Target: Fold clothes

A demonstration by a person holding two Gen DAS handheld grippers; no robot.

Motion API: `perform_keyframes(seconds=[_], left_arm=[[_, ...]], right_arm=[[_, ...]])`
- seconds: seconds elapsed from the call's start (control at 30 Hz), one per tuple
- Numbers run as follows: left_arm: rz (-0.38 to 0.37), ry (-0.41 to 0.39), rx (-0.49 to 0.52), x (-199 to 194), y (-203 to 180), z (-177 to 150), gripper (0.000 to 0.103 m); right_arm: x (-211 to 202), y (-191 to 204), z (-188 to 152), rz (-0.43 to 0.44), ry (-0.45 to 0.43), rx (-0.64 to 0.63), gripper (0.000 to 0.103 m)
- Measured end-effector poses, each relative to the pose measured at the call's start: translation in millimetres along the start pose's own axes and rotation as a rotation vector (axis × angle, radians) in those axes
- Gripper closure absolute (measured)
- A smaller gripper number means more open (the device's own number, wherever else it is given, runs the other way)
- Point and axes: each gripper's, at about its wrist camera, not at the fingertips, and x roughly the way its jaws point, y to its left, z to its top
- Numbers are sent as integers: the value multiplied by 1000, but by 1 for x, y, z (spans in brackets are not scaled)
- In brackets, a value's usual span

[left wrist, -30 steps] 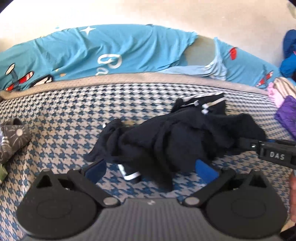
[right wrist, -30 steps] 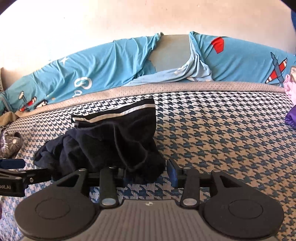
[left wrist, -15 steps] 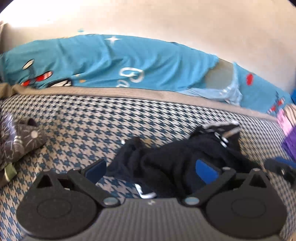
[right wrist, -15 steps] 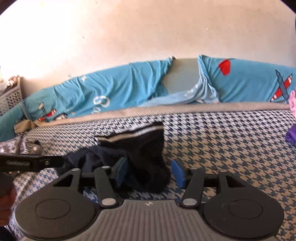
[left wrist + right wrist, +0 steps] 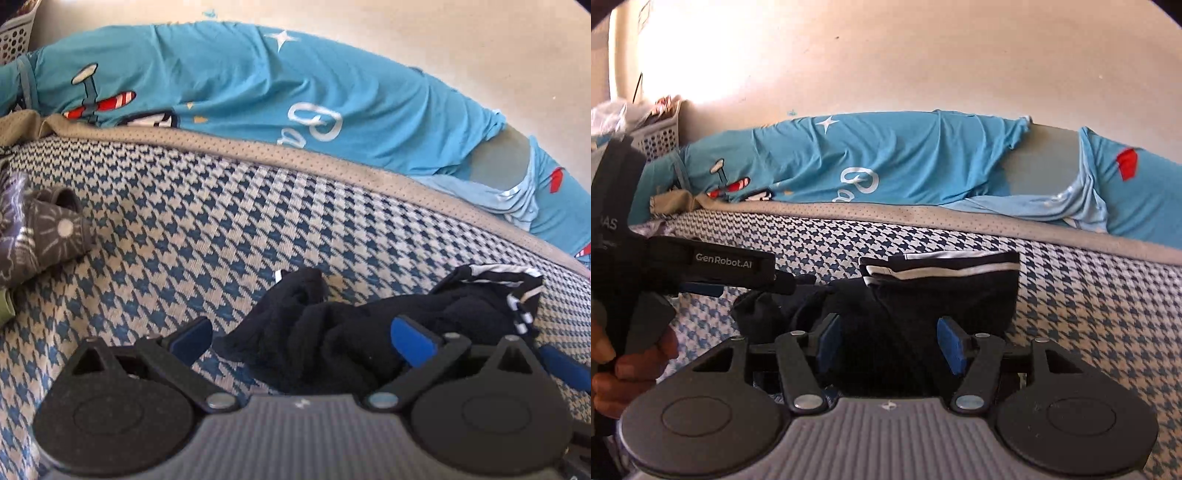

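A crumpled black garment (image 5: 351, 325) with a white-striped waistband (image 5: 942, 267) lies on the blue-and-white houndstooth bedcover (image 5: 221, 229). My left gripper (image 5: 301, 338) is open and low over the garment's left end. Its right pad rests on the cloth and its left pad is over bare cover. My right gripper (image 5: 890, 341) is open around the bunched cloth below the waistband, and both blue pad faces show. The left gripper (image 5: 746, 282) also shows in the right wrist view, held by a hand (image 5: 628, 362). One of the right gripper's blue fingers (image 5: 561, 363) shows at the lower right.
A long bolster in a light-blue printed cover (image 5: 258, 92) runs along the wall behind a beige mesh edging (image 5: 295, 162). A grey patterned garment (image 5: 48, 229) lies at the left. A white laundry basket (image 5: 661, 136) stands at the far left by the wall.
The right jaws have widened around the black cloth. The left gripper slid left and lower, so the garment now sits right of its centre. The left gripper and hand have come into the right view.
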Motion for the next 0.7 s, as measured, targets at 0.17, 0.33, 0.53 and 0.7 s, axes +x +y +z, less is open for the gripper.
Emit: perform_keyframes(seconds=[0.17,0.33,0.53,0.7], left_arm=[[-13,11,12,7,-2,-1,0],[-22,30,21,9,-4,-3,0],[-36,54,85,6,-13,-13,0],[-37,92,149,6,-24,-26,0]], right_arm=[[7,-4,3,4,-1,45,51],[4,-15,5,21,-11,86,72],[-3,-28,4,-13,-39,117,90],[-15,-49,4,-90,-84,184,94]])
